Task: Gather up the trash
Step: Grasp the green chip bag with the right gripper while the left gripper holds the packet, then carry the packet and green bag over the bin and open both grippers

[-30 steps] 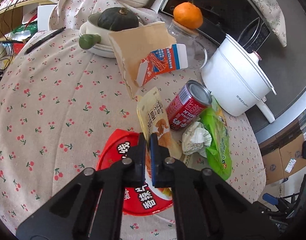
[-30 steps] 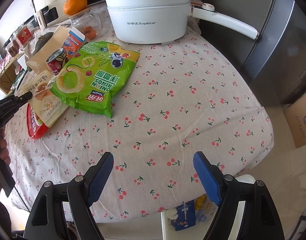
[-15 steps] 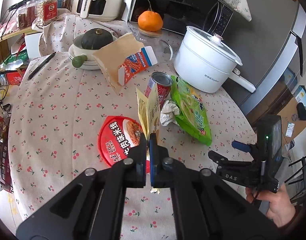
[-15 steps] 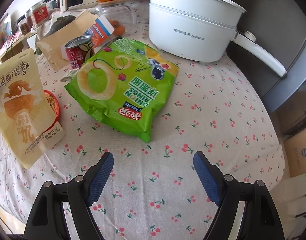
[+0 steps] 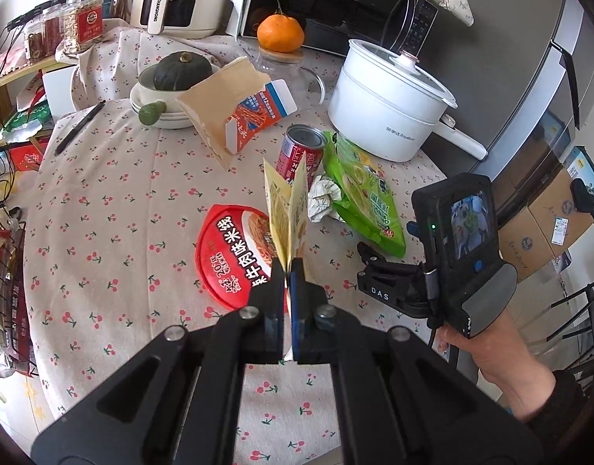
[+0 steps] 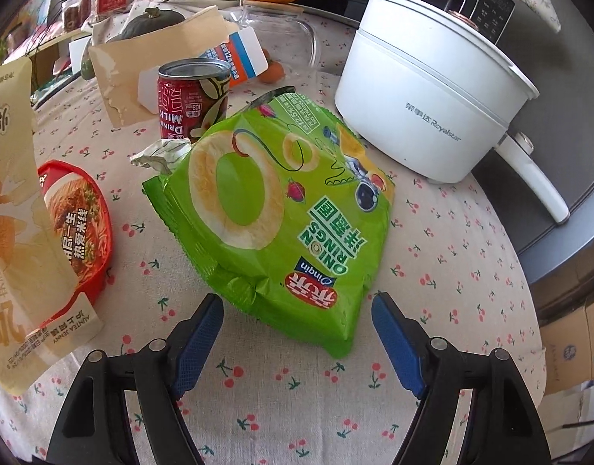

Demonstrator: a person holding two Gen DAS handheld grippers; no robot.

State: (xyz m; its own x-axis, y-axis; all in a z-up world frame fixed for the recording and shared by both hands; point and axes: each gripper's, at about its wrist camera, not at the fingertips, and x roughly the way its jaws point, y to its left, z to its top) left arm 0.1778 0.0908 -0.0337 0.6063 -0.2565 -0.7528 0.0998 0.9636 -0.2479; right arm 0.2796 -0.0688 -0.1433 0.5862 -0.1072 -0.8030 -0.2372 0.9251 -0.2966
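Left wrist view: the left gripper [image 5: 287,271] pinches the yellow snack bag [image 5: 287,203], lifted off the table.

Right wrist view: the right gripper [image 6: 297,333] gapes wide near the onion rings bag [image 6: 281,224]. Can [image 6: 192,97], noodle lid [image 6: 78,217], maybe tissue [image 6: 161,151], remain uncollected.

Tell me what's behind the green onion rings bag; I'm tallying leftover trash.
Behind the green onion rings bag stand a red drink can and crumpled paper. The bag hides the paper's right part and whatever lies underneath.
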